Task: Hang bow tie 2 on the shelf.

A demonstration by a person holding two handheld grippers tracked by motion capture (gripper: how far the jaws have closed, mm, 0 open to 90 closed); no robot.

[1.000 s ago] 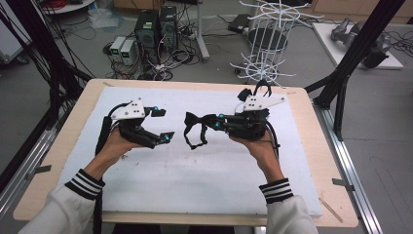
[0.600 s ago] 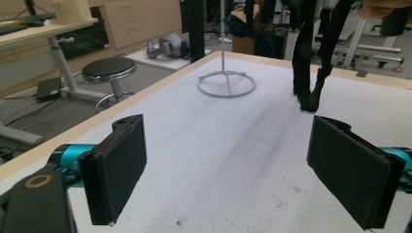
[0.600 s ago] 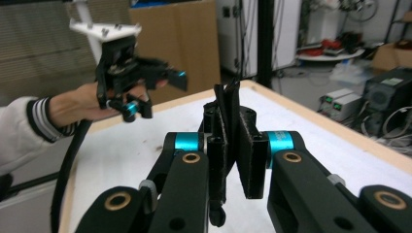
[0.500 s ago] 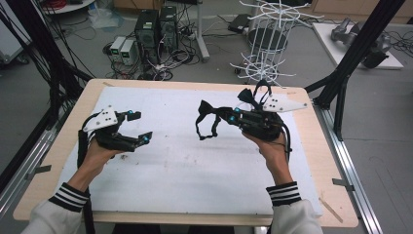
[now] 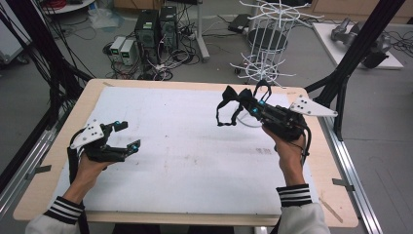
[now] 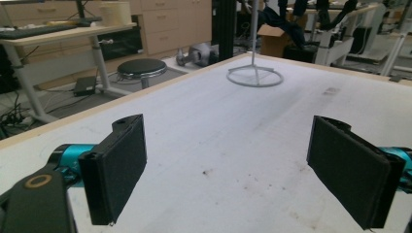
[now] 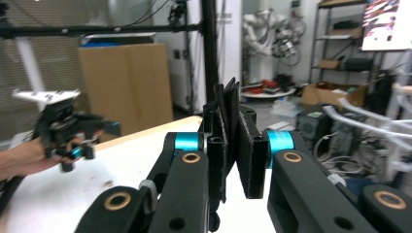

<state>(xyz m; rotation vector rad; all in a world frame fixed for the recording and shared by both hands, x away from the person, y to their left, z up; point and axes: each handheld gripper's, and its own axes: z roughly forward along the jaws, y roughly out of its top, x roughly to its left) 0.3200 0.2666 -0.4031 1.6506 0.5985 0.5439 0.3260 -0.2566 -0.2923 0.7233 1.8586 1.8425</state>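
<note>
My right gripper [image 5: 251, 100] is raised over the far right of the white table top [image 5: 195, 146], shut on a black bow-shaped strap [image 5: 229, 105] whose loop dangles from the jaws. In the right gripper view the jaws [image 7: 232, 145] pinch the strap's flat black fabric [image 7: 228, 111] upright between the pads. My left gripper [image 5: 128, 135] hovers low over the table's left side, open with nothing between its pads [image 6: 119, 170]. From the right gripper view that left gripper [image 7: 94, 141] appears far off at the left.
A white wire rack [image 5: 265, 39] with many prongs rises at the table's far side, just beyond my right gripper; its ring base [image 6: 255, 76] rests on the table. Black frame posts [image 5: 350, 58] stand to the right. Computers and cables lie on the floor behind.
My left hand has drawn away leftward and lower, toward the table's left edge. My right hand has carried the black strap right and farther back, closer to the wire rack.
</note>
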